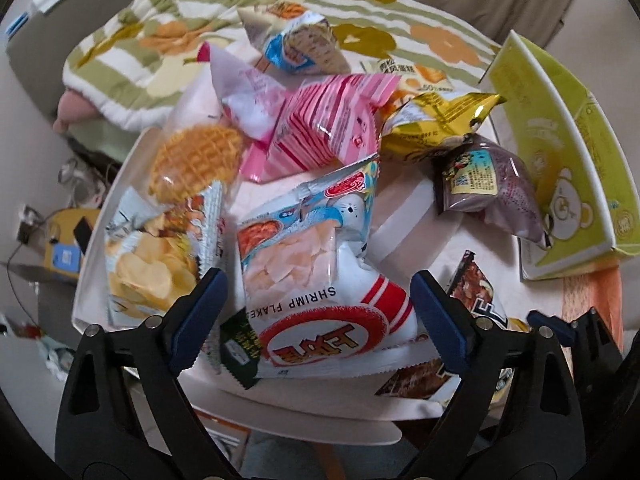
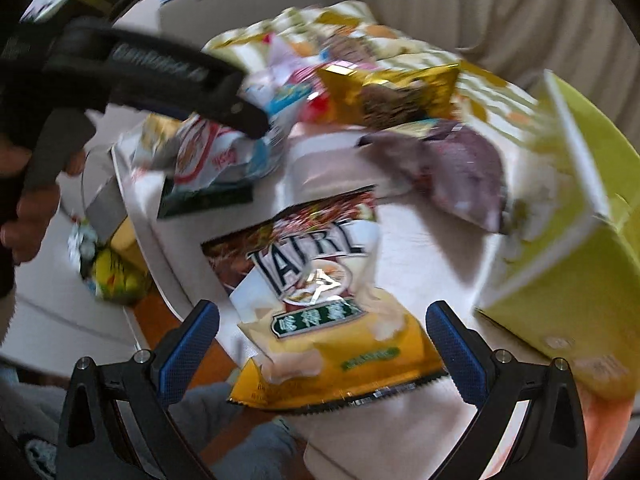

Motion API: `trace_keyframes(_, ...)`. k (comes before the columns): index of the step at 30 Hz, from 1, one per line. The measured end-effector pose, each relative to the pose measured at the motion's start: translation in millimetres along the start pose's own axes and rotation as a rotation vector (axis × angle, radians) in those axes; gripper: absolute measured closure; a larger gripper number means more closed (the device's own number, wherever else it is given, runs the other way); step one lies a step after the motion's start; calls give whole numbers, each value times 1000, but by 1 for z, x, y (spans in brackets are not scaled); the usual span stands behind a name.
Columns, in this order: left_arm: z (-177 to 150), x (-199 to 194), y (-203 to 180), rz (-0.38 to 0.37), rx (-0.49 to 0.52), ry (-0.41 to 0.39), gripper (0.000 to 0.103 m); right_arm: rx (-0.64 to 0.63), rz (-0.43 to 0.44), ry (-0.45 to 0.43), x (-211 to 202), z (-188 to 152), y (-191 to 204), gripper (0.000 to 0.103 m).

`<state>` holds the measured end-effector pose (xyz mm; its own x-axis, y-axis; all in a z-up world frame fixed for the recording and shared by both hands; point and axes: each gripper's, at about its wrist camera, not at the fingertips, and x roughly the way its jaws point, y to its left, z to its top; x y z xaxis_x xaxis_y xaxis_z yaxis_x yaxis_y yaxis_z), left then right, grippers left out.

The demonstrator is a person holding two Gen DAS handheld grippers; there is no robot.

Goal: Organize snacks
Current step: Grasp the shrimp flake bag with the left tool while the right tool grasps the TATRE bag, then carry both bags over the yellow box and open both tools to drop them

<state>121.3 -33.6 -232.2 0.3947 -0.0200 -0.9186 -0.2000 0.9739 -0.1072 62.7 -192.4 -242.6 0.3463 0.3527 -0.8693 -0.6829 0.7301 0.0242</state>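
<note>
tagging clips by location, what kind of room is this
Most likely a living room or bedroom at home, not a kitchen. A small white table heaped with snack bags such as the shrimp flakes bag stands before a floral quilt on a sofa or bed, with curtains behind.

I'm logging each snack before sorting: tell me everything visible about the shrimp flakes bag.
The shrimp flakes bag is a glossy white plastic pouch, sealed and puffy, with red stripes, a red oval logo, a blue cartoon panel and pictured pale chips. It lies upside down between the open left gripper's fingers, overlapping a dark green packet and a brown-and-yellow bag.
</note>
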Motion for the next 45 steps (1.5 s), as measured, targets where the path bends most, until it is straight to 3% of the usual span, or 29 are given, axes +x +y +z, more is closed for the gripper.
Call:
trace_keyframes(4,-2,13,-4,-5,-17,21,13,-59,31,30,17,2,5,0)
trace_keyframes(16,-5,18,-4,30,-35,35,36,-71,69,53,31,2,-5,0)
trace_keyframes(21,-4,12,-3,29,-34,27,40,-71,88,47,25,1,-12,9)
trace_keyframes(23,-4,9,-3,28,-33,24,41,-65,103,45,21,1,-15,22)
trace_keyframes(27,-4,2,-3,20,-36,15,41,-54,97,34,15,3,-16,30)
trace_keyframes(34,0,-34,-5,12,-35,-47,42,-13,72,-16,-12,11,-21,32)
trace_keyframes(45,32,-142,-16,-34,-35,-249,42,15,37,-171,-89,42,-22,32)
